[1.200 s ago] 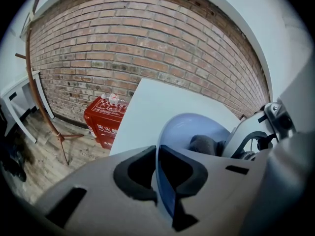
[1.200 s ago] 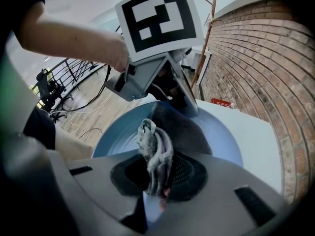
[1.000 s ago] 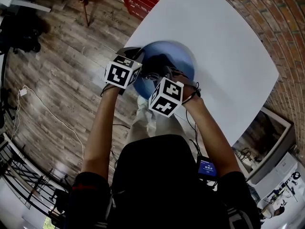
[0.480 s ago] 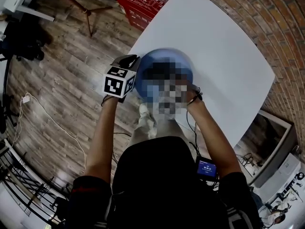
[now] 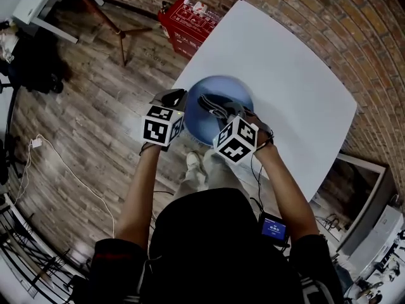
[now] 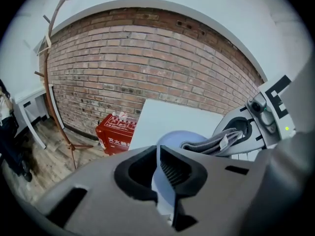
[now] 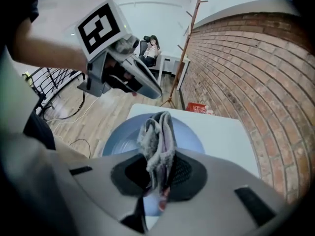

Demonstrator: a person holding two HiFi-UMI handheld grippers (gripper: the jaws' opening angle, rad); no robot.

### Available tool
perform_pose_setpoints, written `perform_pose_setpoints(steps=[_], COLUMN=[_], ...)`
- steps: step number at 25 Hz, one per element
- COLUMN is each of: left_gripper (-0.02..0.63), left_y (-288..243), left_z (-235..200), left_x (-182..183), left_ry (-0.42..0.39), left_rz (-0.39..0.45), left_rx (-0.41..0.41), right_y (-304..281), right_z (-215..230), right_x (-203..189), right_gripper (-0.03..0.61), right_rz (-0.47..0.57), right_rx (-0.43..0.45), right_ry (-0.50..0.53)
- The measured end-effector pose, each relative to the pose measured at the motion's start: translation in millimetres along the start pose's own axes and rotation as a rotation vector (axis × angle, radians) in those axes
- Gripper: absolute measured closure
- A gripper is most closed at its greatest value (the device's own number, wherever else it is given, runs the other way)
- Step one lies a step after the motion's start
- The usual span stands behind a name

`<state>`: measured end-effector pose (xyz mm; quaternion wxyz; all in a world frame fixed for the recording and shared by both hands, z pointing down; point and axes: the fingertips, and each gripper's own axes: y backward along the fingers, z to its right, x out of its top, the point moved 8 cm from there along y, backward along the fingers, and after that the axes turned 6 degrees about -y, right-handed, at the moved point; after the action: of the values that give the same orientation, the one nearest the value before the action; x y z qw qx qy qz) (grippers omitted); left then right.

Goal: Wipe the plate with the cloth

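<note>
Head view: left gripper [image 5: 178, 99] pinches plate [image 5: 197, 118] rim, right gripper [image 5: 229, 114] pinches cloth [image 5: 214, 106]; red box [image 5: 188, 23] beside table [image 5: 285, 75].

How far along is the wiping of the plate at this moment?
Done: the left gripper clamps the rim of the blue plate, and the right gripper grips the grey cloth. In hand: the cloth is held over the plate. Left: the wiping itself; contact is unclear.

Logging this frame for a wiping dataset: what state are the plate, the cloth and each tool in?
plate: at the table edge, rim clamped.
cloth: folded, clamped, over the plate.
left tool: shut on the plate's rim.
right tool: shut on the cloth.
</note>
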<state>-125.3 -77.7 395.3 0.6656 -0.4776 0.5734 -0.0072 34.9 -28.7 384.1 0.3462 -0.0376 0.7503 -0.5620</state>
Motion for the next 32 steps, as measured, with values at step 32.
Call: perform_pose_setpoints(steps=[32], left_gripper=[0.594], left_y=[171.4], left_z=[76.4], left_x=[105.0], left_ry=[-0.173], left_rz=[0.374], left_rx=[-0.013], right_y=[198.2], right_z=[-16.8], right_x=[82.8], right_gripper=[0.528], right_rz=[0.624], right_rx=[-0.189], right_ry=[-0.316])
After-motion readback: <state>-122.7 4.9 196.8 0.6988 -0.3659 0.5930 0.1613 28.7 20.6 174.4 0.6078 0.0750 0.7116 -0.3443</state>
